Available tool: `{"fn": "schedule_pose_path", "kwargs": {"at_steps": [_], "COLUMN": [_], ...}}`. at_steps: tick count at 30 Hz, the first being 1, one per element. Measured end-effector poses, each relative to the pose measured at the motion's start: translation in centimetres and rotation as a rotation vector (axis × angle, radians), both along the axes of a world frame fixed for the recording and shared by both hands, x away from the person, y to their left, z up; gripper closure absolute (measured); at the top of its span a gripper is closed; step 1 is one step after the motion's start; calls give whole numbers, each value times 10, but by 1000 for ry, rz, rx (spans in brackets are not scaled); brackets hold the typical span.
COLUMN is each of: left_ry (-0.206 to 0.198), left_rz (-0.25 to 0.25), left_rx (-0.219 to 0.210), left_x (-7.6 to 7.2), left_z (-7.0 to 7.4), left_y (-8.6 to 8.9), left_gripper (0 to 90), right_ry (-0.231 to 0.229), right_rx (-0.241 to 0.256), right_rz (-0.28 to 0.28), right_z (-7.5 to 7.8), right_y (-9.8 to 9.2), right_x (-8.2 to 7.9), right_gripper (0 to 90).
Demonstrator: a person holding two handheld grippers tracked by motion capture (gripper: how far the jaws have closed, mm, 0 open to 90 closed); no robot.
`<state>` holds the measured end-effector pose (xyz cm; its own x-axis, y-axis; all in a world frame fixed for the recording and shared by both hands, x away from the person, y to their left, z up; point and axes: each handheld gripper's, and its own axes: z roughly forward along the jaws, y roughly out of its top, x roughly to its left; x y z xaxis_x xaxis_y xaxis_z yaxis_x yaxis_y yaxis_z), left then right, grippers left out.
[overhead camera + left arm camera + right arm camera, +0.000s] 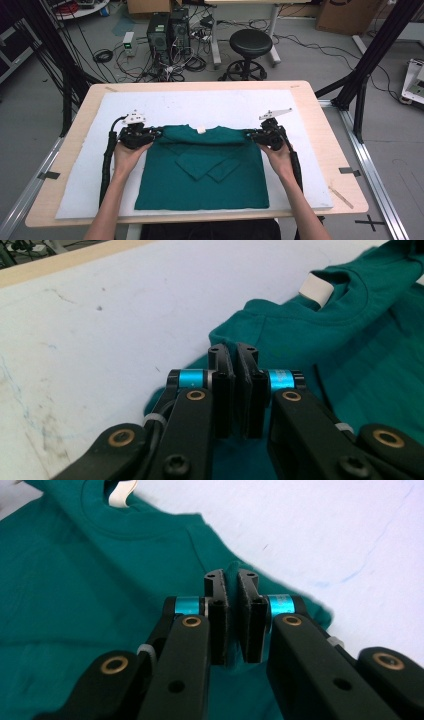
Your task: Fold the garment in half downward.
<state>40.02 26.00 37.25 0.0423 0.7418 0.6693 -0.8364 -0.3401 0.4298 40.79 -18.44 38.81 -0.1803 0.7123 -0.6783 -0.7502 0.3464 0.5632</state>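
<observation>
From above, my left claw (153, 134) and right claw (251, 134) flank the green shirt (202, 180) between them on the white pad (210, 102); close up, each pinches a shoulder corner (227, 337), (231, 569), probably to fold it.

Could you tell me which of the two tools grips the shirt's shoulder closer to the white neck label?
The left tool: the label sits left of the shirt's middle, farther from the right tool.

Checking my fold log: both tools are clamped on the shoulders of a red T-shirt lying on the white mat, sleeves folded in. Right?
Not quite: the T-shirt is teal green, not red, as the high view shows. The left tool and right tool do clamp its shoulders on the white mat.
</observation>
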Motion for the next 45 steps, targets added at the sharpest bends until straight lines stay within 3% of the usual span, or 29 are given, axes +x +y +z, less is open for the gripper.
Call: {"fn": "schedule_pose_path", "kwargs": {"at_steps": [5, 14, 19, 27, 38, 40, 42, 44, 45], "left_ry": [4, 9, 23, 49, 95, 108, 110, 112, 106], "left_rz": [5, -41, -36, -33, -26, -42, -57, -79, -87], "left_rx": [27, 58, 77, 96, 114, 125, 119, 109, 105], "left_x": [4, 11, 15, 19, 30, 30, 27, 21, 18], "left_z": [-20, -53, -68, -85, -97, -97, -96, -94, -92], "left_y": [4, 8, 9, 9, 7, 9, 11, 15, 16], "left_gripper": [857, 857, 857, 857, 855, 842, 729, 633, 626], "right_ry": [5, 18, 33, 39, 72, 80, 79, 81, 75], "right_rx": [-22, -43, -50, -61, -61, -60, -42, -38, -38], "right_rz": [46, 51, 56, 51, 55, 56, 67, 108, 129], "right_z": [-20, -53, -62, -79, -90, -90, -90, -90, -90], "right_y": [-4, -8, -11, -13, -18, -17, -18, -21, -22], "right_x": [7, 20, 24, 27, 36, 39, 38, 33, 30], "right_gripper": [852, 853, 852, 852, 846, 765, 633, 588, 565]}}
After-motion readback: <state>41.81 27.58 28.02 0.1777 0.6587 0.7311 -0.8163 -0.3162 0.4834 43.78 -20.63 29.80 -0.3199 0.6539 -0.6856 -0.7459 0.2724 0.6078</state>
